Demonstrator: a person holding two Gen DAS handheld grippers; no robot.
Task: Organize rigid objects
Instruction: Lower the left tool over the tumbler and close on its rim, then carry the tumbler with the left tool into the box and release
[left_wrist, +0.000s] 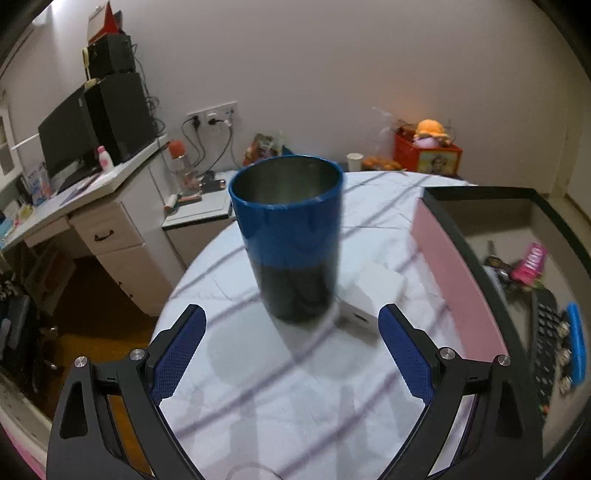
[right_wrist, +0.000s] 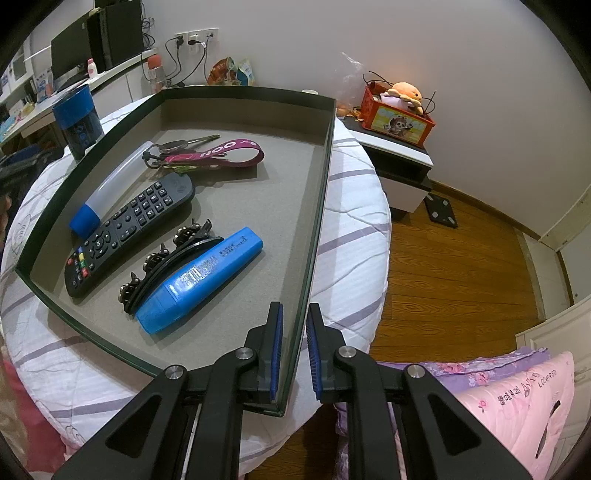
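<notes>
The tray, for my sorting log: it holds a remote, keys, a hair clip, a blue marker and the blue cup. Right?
Not quite. The cup stands outside the tray, on the table beside it, as the right wrist view shows. The remote, keys, hair clip and marker do lie in the tray.

Your left gripper has black angular arms with triangular cut-outs, silver round screws at the pivots and blue cross-hatched pads. Your right gripper shows the same black linkage, silver screws and blue pads.
</notes>
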